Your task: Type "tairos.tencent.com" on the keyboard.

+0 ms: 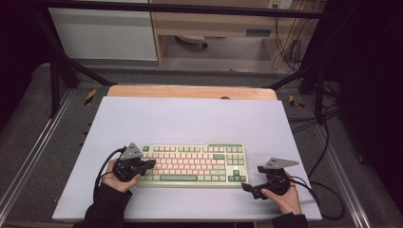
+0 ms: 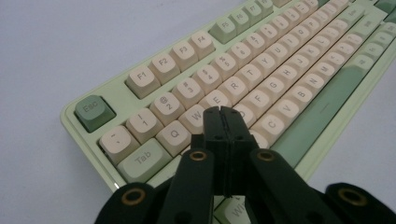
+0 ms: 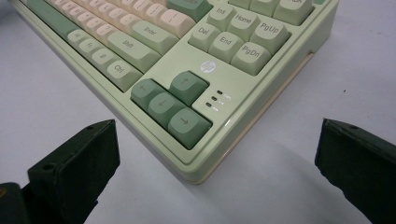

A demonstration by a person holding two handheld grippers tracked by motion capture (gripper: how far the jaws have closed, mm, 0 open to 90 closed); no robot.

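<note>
Pressing keys, the left tool (image 2: 222,112), jaws together, should descend straight onto the keyboard (image 1: 192,164); right tool (image 3: 217,154) waits apart at 4 o'clock.

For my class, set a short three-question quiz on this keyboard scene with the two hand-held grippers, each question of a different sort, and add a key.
1. True or false: the left gripper has its jaws closed together above the letter keys of the keyboard.
2. Multiple choice: in the right gripper view, which keys lie nearest the right gripper? A) the function keys B) the arrow keys C) the Esc key
3. Fill in: in the high view, the keyboard lies on a pale ______ that covers the table.

Key:
1. True.
2. B; the right gripper's jaws stand wide apart, off the keyboard's corner.
3. Mat.
</note>
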